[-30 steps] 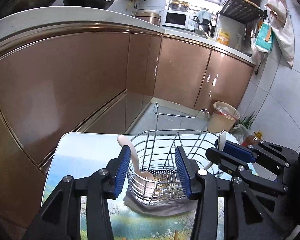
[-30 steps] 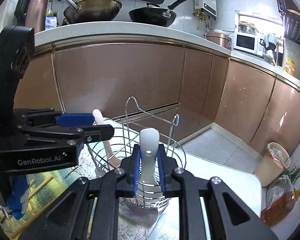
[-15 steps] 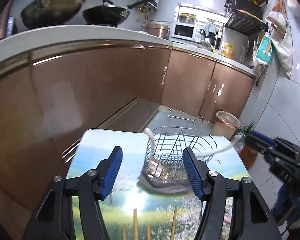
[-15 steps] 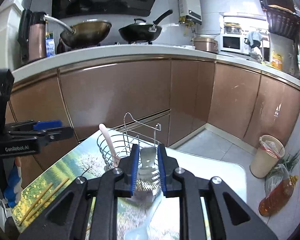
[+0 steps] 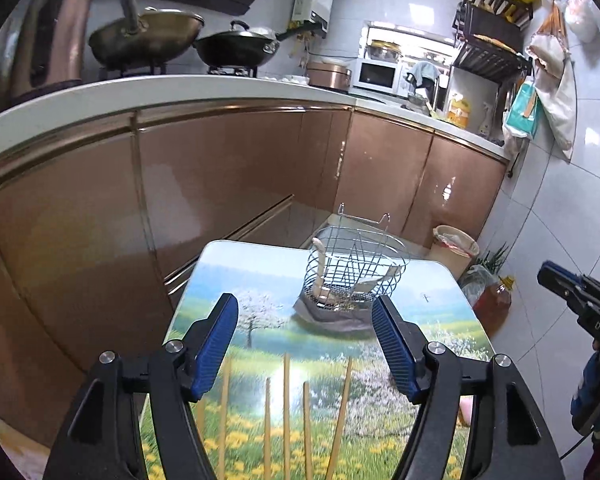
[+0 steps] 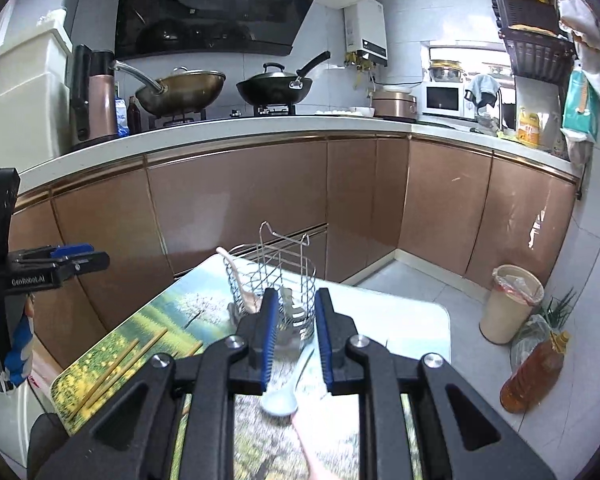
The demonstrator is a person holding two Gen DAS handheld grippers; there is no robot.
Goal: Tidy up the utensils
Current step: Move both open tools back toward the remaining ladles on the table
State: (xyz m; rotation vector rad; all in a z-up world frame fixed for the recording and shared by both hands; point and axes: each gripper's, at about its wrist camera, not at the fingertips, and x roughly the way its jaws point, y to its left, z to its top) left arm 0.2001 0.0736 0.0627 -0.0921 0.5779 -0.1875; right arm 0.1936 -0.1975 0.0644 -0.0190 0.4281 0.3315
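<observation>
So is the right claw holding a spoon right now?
No, the right claw is empty; the white ceramic spoon lies on the table below it.

Bare tabletop point(image 5: 260, 276) left of wire basket point(image 5: 355, 268); chopsticks point(image 5: 286, 408) across near edge.

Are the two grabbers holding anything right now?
No. The left gripper is opening over the chopsticks with nothing between its pads. The right gripper has only a narrow gap, empty too.
</observation>
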